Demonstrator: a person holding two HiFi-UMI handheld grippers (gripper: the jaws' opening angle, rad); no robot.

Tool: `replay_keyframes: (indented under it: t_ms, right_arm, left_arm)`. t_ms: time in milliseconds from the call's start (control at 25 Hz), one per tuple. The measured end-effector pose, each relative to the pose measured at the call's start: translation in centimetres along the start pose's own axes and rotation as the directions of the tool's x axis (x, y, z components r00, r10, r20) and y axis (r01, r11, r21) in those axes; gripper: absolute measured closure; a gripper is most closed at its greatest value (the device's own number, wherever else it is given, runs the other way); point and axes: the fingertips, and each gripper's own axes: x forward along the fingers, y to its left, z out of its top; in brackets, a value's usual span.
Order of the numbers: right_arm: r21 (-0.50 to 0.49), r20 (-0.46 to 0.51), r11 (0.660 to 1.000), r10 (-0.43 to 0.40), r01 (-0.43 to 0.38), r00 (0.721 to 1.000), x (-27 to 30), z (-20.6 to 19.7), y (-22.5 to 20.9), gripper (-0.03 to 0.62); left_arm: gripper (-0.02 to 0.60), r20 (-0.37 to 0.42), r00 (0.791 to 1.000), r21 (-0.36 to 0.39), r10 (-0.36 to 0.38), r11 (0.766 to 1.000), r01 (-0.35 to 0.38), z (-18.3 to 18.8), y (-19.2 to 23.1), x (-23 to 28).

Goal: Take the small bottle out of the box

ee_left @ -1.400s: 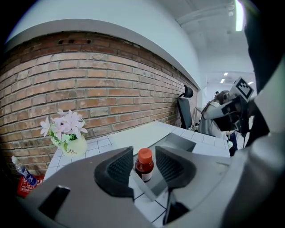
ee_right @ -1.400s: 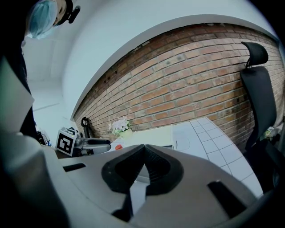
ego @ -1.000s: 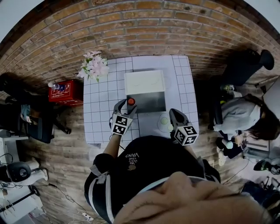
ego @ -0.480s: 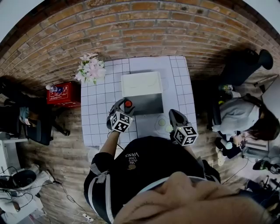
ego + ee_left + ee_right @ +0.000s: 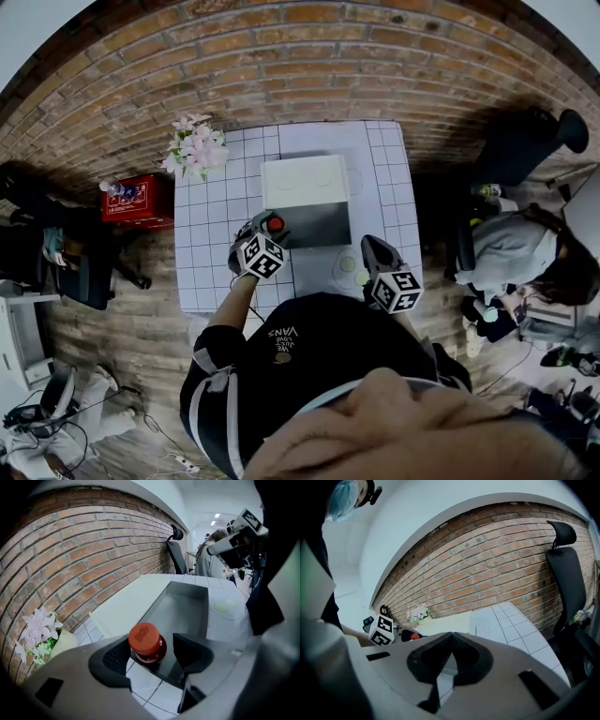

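standing between the spread jaws of the left gripper (image 5: 152, 645), the small bottle (image 5: 146, 641) shows a red cap over a dark body. those jaws have just been opening and are now wide apart. the bottle sits close beside the left jaw, with a clear gap between it and the right jaw, so neither pad presses on it. it is at the near left corner of the box (image 5: 314, 227), over the box's near edge. what its base rests on i cannot tell. the box is open, with a grey inside and a white flap laid back toward the brick wall (image 5: 300, 66). it stands on a white table (image 5: 211, 253) marked with a grid of squares. in the head view the left gripper tilts down toward that corner, and its marker cube (image 5: 261, 258) is just behind the red cap. the right gripper (image 5: 451, 637) has its jaws pressed together at the tips with nothing between them. in the head view it hangs over the table by the box's near right corner, apart from the box. a pale round patch (image 5: 352, 265) lies on the table just beside it. a bunch of pale pink flowers (image 5: 195, 148) is at the table's far left corner, and a red crate (image 5: 141, 199) sits on the floor to the left of the table. a black office chair (image 5: 562, 559) stands against the brick wall, and another person (image 5: 525, 248) sits off to the right, well apart from the table.
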Motion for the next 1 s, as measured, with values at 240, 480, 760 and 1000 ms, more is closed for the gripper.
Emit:
replay_keyframes:
  t_ms: [240,480,760,1000]
  right_arm:
    - [0.005,0.0,1.0,-0.004,0.004,1.0,0.21,-0.05,-0.13,0.595]
    - [0.002,-0.004,1.0,0.002,-0.002,1.0,0.24,-0.14,-0.03,0.595]
    - [-0.001,-0.003,1.0,0.004,-0.004,1.0,0.19,-0.1,0.13,0.595]
    - [-0.005,-0.004,1.0,0.01,-0.01,1.0,-0.05,0.02,0.23,0.595]
  left_arm:
    - [0.306,-0.047,0.999,0.041,-0.019,0.999,0.021,-0.5,-0.11,0.73]
    - [0.351,-0.062,0.998,0.046,-0.018,0.999,0.021,-0.57,0.24,0.85]
    - [0.353,-0.049,0.999,0.073,0.002,0.997,0.002,-0.47,0.3,0.67]
    - [0.354,-0.031,1.0,0.071,0.006,0.997,-0.004,-0.22,-0.45,0.49]
